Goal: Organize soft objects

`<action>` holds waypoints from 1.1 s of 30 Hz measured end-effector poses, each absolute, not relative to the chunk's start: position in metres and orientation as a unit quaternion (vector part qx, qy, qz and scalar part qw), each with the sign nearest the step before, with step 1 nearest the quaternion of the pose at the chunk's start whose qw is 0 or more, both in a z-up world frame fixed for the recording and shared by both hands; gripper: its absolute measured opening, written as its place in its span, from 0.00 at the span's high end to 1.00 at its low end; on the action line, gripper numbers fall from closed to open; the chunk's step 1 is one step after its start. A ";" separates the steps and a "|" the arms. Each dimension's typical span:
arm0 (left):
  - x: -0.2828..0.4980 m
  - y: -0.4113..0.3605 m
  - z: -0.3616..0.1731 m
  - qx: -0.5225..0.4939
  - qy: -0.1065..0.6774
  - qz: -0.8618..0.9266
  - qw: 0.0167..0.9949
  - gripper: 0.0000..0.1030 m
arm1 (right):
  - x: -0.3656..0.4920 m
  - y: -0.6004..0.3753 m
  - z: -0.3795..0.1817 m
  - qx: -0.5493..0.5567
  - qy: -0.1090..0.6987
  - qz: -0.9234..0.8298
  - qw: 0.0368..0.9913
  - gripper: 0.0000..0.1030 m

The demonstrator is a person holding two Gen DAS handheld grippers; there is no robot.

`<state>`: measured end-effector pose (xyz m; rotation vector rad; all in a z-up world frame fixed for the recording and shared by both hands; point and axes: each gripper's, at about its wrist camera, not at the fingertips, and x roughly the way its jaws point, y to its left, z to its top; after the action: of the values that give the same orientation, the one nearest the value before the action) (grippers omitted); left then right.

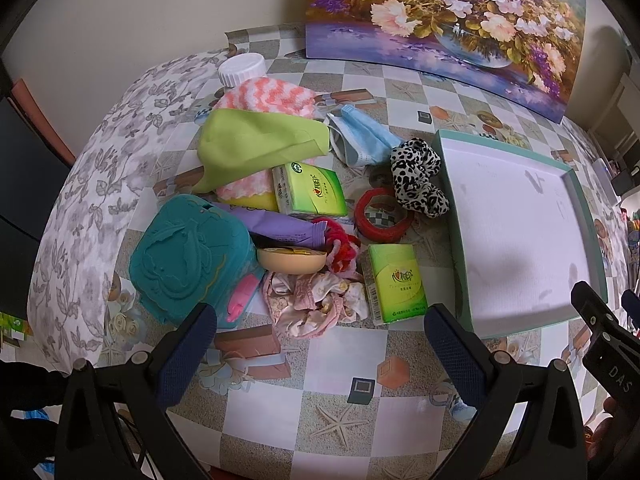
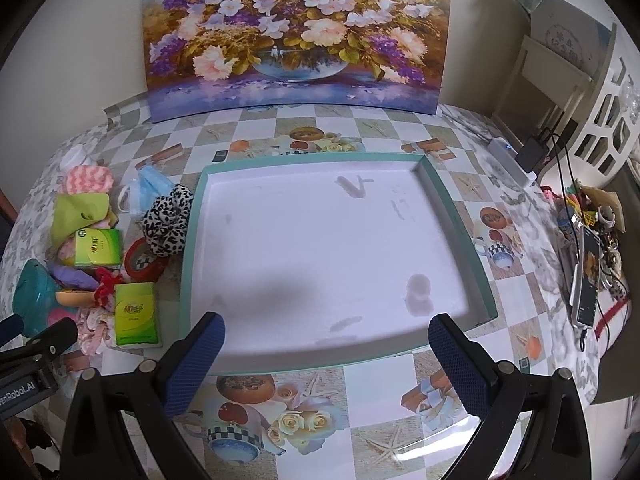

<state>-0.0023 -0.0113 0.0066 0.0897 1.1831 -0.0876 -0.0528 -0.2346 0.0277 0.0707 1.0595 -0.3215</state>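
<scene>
- My left tool point(image 1: 320, 344) hangs over the tabletop point(image 1: 340, 412) with its jaws spread wide and nothing between them; my right tool point(image 2: 326, 354) is likewise wide and unloaded, over the near rim of the tray point(image 2: 196, 216).
- Soft pile sits at 9 o'clock of the tray, which holds nothing yet.
- Risk: the pink crumpled cloth point(image 1: 316, 300) at 12 o'clock of the left tool touches the tissue pack point(image 1: 396, 280); a wide bite could drag both.
- Risk: the red fuzzy tie point(image 1: 340, 246) looks tangled with its neighbours, hard to tell; lifting may trail them.
- Risk: the leopard scrunchie point(image 1: 418, 176) leans against the tray wall; a nudge could shift the tray.
</scene>
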 end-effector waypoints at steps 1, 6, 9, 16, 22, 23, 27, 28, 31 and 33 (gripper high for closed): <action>-0.002 -0.011 0.007 0.042 0.557 -0.041 0.828 0.00 | -0.053 -0.234 0.028 0.034 0.503 -0.153 0.850 0.00; -0.002 -0.011 0.007 0.042 0.557 -0.041 0.828 0.00 | -0.053 -0.234 0.028 0.034 0.503 -0.153 0.850 0.00; -0.002 -0.012 0.007 0.042 0.557 -0.041 0.828 0.00 | -0.052 -0.233 0.028 0.034 0.503 -0.153 0.850 0.00; -0.002 -0.012 0.007 0.042 0.557 -0.041 0.828 0.00 | -0.053 -0.233 0.028 0.033 0.503 -0.154 0.850 0.00; -0.002 -0.012 0.007 0.042 0.557 -0.041 0.828 0.00 | -0.053 -0.233 0.027 0.032 0.503 -0.153 0.850 0.00; -0.002 -0.012 0.007 0.042 0.558 -0.041 0.828 0.00 | -0.053 -0.233 0.027 0.032 0.503 -0.153 0.850 0.00; -0.002 -0.012 0.007 0.042 0.558 -0.041 0.828 0.00 | -0.052 -0.232 0.027 0.031 0.503 -0.153 0.850 0.00; -0.002 -0.012 0.007 0.042 0.558 -0.041 0.828 0.00 | -0.052 -0.232 0.027 0.031 0.504 -0.153 0.850 0.00; -0.002 -0.012 0.007 0.042 0.558 -0.041 0.828 0.00 | -0.052 -0.231 0.027 0.031 0.503 -0.153 0.850 0.00; -0.002 -0.012 0.007 0.042 0.558 -0.041 0.828 0.00 | -0.052 -0.231 0.027 0.031 0.504 -0.153 0.850 0.00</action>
<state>-0.0022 -0.0115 0.0066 0.0897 1.1837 -0.0876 -0.0521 -0.2314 0.0269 0.0655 1.0609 -0.3229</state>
